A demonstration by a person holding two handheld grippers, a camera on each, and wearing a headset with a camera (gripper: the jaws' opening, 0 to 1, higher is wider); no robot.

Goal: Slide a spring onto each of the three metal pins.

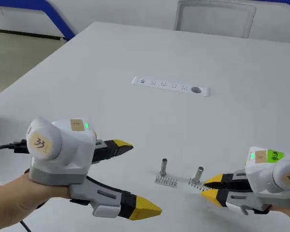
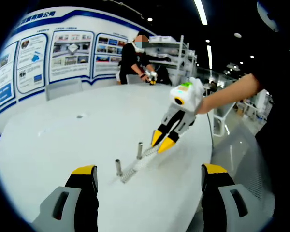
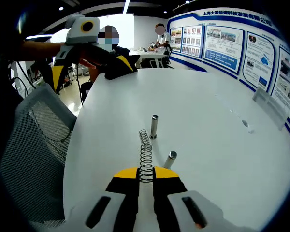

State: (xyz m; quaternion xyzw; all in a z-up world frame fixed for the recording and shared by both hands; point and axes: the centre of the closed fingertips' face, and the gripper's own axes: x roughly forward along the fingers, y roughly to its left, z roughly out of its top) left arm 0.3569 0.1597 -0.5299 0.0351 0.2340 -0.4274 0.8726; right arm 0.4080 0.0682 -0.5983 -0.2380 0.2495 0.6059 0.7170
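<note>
Well to the left of the right pin, we find the left gripper hanging over the counter, its jaws spread wide with nothing between them. Closer in, the left pin stands upright. At its foot a loose spring lies flat on the near side, its length running toward the right pin. Just in front of the right pin's base lies the held spring, clenched at its right end by the right gripper, whose yellow tips sit just right of that pin. We cannot tell whether its free end touches the counter.

We judge the coming move turns on one thing: the held spring's long axis lies nearly level and points leftward past the right pin, while the pin's axis is upright. So the spring needs lifting and tipping on end over the pin's top, and the right gripper is far nearer for that.

The counter is smooth, white and bare around the right pin. A power strip is set into it well beyond, and a mesh chair stands at the far edge. Posters line the room's wall
</note>
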